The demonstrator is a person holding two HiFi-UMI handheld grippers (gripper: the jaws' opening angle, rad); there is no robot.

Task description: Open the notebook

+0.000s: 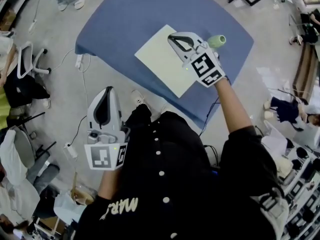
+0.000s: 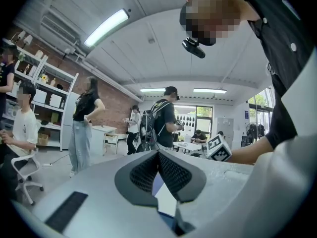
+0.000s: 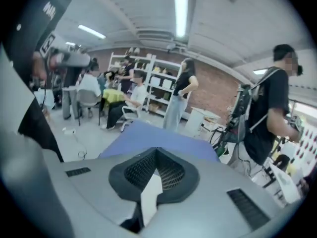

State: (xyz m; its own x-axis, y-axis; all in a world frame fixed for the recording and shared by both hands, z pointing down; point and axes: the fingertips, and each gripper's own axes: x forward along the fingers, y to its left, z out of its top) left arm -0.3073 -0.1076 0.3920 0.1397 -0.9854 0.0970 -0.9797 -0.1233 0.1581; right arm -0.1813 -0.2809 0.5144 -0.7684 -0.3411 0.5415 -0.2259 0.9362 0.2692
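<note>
Smooth grey left claw (image 1: 109,91); pale rectangular notebook (image 1: 160,60) on blue cloth (image 1: 130,19)

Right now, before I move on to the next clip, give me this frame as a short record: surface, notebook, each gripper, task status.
surface: blue table
notebook: pale, lying flat on the table, looks closed
right gripper: over the notebook's far edge, jaws together; contact cannot be told
left gripper: off the table, low beside the person's torso, jaws together
task status: notebook not yet opened
</note>
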